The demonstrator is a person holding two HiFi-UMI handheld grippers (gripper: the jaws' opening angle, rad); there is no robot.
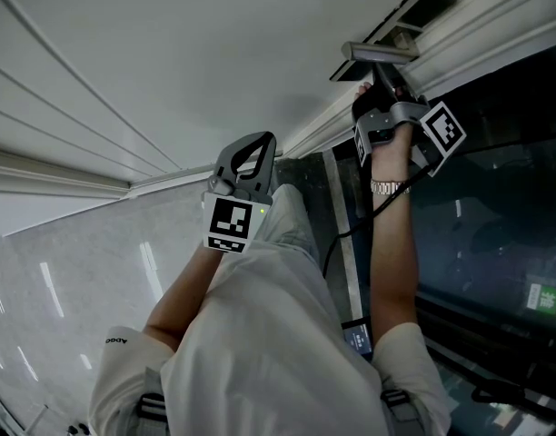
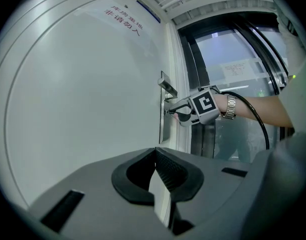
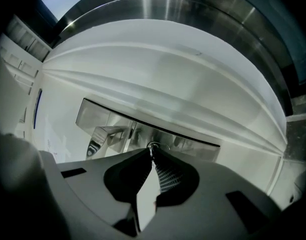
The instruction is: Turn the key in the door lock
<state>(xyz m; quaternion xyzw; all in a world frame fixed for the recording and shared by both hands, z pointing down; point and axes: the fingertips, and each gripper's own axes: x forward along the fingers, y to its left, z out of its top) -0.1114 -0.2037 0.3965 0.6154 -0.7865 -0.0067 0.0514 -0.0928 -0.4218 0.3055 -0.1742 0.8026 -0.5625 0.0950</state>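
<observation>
Right gripper (image 3: 151, 150) at the lock, left gripper (image 2: 155, 152) held off the door.

At the white door (image 1: 169, 62), the right gripper is held level against the steel lock plate (image 3: 193, 145), just beside the lever handle (image 3: 100, 136). Its jaws are pressed almost together, pinching the key (image 3: 151, 148) right at the round lock cylinder (image 3: 161, 146). Little of the key is seen, only a thin sliver between the tips. The left gripper is kept well apart from the lock, pointed level at the door panel, its jaws pressed together with nothing caught between them. A wristwatch (image 1: 388, 187) is seen on the right arm, and a black cable (image 2: 258, 121) hangs from the right gripper.
</observation>
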